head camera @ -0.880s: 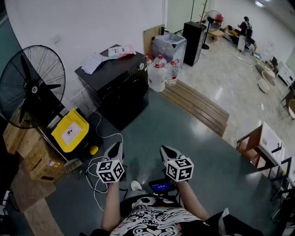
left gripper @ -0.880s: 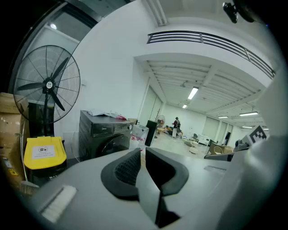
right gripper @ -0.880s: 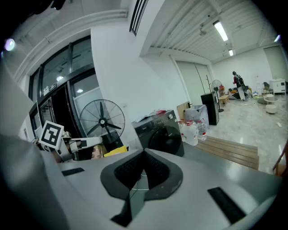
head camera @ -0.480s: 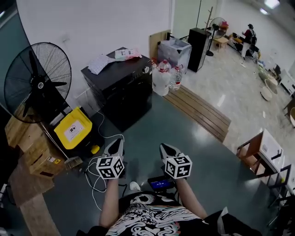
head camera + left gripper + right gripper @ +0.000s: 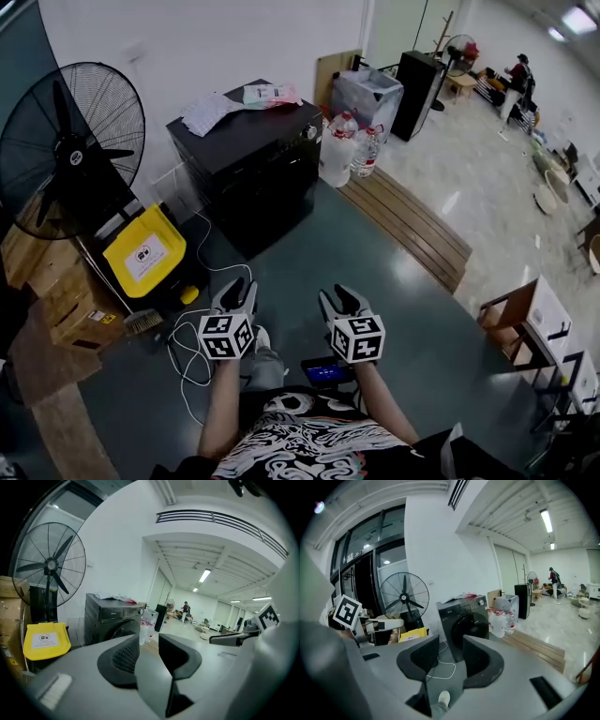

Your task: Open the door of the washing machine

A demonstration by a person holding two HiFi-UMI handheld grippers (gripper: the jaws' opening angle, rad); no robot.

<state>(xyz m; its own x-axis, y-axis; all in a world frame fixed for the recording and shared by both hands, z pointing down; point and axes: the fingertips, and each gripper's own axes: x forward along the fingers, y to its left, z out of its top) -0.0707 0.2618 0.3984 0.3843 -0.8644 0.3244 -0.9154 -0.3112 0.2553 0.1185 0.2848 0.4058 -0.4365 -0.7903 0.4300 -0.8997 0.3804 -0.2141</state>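
The black front-loading washing machine (image 5: pixel 255 169) stands against the white wall, its round door (image 5: pixel 468 628) shut, papers lying on its top. It also shows in the left gripper view as the washing machine (image 5: pixel 110 620). My left gripper (image 5: pixel 235 293) and right gripper (image 5: pixel 339 300) hover side by side over the floor, well short of the machine, both open with nothing between the jaws. In the left gripper view my left gripper (image 5: pixel 149 654) points toward the machine; in the right gripper view my right gripper (image 5: pixel 451 656) points at its door.
A big black floor fan (image 5: pixel 67 150) and a yellow box (image 5: pixel 143 253) stand left of the machine, with wooden crates (image 5: pixel 58 300). A white cable (image 5: pixel 192 347) lies on the floor. Water bottles (image 5: pixel 339 150) and a wooden pallet (image 5: pixel 408 225) are to its right. A person (image 5: pixel 518 80) stands far off.
The washing machine and fan have shifted up and right in the head view. Both grippers have edged forward toward the machine, staying open.
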